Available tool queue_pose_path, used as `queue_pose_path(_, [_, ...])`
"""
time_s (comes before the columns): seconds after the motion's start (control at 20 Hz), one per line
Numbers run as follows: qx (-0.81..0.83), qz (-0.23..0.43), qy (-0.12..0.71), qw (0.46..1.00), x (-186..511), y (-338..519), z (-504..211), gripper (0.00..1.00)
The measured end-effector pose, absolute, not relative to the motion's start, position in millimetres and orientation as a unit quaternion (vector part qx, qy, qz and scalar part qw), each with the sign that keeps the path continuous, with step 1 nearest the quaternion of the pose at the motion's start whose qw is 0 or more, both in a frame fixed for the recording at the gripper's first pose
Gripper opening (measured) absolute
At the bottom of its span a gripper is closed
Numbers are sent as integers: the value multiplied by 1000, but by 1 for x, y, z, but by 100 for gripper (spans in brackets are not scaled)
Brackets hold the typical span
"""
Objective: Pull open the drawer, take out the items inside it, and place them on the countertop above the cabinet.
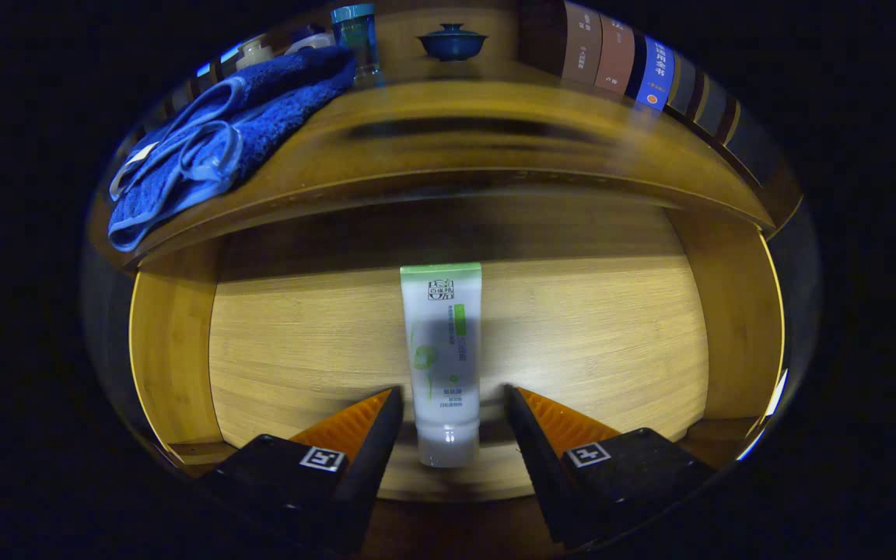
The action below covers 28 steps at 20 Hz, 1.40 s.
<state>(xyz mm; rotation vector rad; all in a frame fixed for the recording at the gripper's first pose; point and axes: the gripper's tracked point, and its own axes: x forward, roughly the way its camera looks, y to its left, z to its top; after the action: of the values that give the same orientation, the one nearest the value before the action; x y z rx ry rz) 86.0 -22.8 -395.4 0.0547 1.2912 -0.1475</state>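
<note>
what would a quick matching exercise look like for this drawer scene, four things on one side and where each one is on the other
Things:
1. tube
2. blue towel
3. lidded bowl
4. books

Places:
a. upright in a row at the back of the countertop, to the right of the lidded bowl
b. lying on the floor of the open drawer, its lower end between the fingers of the open claw
c. folded on the countertop, hanging over its front edge
d. at the back of the countertop, straight beyond the tube

Pairs: 1-b, 2-c, 3-d, 4-a
</note>
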Motion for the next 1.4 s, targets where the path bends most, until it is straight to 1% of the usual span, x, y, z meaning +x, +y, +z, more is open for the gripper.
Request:
queue_pose_path(0.15, [20, -65, 600, 797, 86, -23, -400, 57])
queue_pose_path(0.2, [15, -60, 602, 796, 88, -22, -388, 50])
queue_pose_path(0.25, [10, -57, 601, 797, 88, -24, -394, 50])
queue_pose_path(0.35, [12, -50, 603, 796, 86, -22, -394, 43])
queue_pose_path(0.55, [7, -40, 581, 813, 82, -17, -378, 43])
queue_pose_path(0.85, [13, -18, 538, 843, 63, -2, -325, 43])
queue_pose_path(1.1, [22, -19, 502, 864, 60, -7, -282, 42])
queue_pose_path(1.25, [20, -24, 480, 877, 66, -13, -259, 42])
queue_pose_path(1.4, [31, -31, 462, 886, 92, -19, -239, 42])
